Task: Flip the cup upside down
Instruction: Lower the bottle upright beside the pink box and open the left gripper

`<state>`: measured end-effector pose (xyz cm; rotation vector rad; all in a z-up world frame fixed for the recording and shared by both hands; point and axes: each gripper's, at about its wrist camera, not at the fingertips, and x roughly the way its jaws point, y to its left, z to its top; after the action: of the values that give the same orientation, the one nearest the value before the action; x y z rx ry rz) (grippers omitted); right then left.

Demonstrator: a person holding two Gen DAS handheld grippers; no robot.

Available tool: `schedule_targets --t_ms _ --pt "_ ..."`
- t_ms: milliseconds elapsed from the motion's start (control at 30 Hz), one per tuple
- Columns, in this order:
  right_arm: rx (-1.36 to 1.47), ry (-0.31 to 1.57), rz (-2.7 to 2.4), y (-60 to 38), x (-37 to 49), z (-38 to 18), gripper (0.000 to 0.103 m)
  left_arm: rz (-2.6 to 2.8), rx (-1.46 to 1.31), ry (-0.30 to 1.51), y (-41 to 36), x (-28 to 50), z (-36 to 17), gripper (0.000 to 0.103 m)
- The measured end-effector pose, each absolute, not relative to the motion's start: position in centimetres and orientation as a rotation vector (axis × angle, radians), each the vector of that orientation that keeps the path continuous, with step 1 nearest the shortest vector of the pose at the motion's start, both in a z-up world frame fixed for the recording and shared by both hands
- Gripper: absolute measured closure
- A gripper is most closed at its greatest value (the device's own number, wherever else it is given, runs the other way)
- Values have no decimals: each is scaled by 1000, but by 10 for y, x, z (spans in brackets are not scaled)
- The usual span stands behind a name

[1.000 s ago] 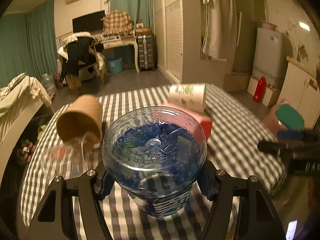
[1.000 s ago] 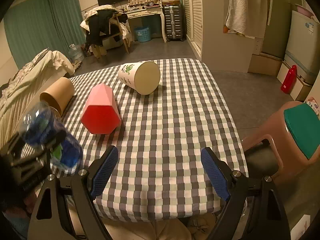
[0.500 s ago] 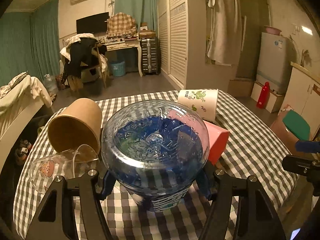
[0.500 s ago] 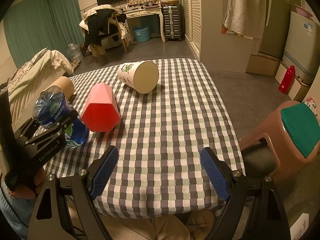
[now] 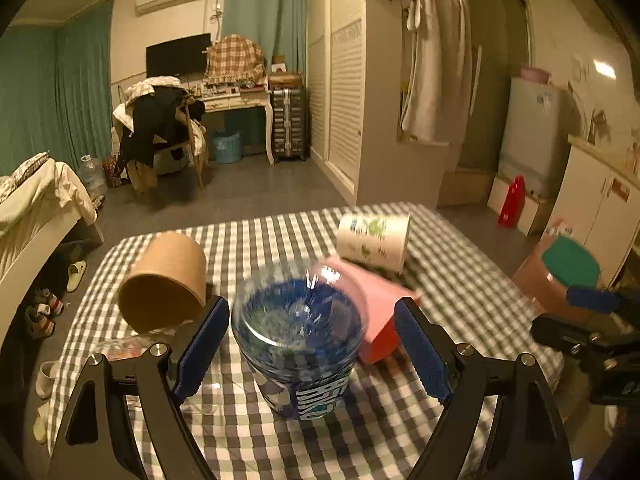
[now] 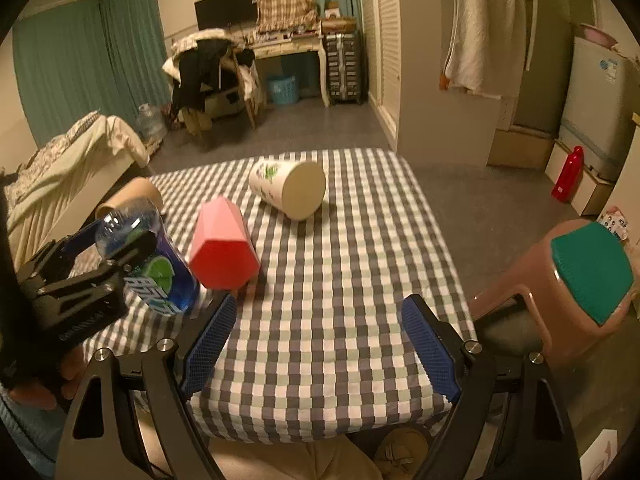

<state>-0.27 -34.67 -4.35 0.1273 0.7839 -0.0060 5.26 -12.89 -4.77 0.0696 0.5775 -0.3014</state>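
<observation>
At the near left corner of the table (image 6: 340, 344), a clear glass (image 5: 124, 350) is lying mostly hidden behind the left finger (image 5: 204, 344), and I am unable to make out its shape. The blue plastic cup (image 5: 298, 340) is showing blurred in the left wrist view. The right gripper (image 5: 592, 320) is being cut off by that view's right edge.

I am counting five vessels on the checked cloth: the blue cup, the glass, one brown paper cup (image 5: 164, 280), one pink faceted cup (image 6: 224, 248) and one white printed cup (image 6: 288, 188). The last three are lying on their sides. One stool (image 6: 592, 272) is standing off the right edge.

The left gripper (image 5: 311, 308) is standing wide open, its fingers flanking the blue cup; I cannot tell whether the left pad is touching the wall. The cup is sitting base upward on the cloth, just beside the pink cup. The right gripper (image 6: 318, 308) is hovering wide open over the near edge, holding nothing.
</observation>
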Motion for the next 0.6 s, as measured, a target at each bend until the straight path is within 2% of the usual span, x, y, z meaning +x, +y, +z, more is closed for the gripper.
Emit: schedule_targets --t_ms 333,600 --pt "108 716 -15 -334 -25 -17 18 -315 -10 479 -100 15 3 16" --pt "73 688 7 -313 -38 -5 18 -294 -33 481 -78 -6 13 16"
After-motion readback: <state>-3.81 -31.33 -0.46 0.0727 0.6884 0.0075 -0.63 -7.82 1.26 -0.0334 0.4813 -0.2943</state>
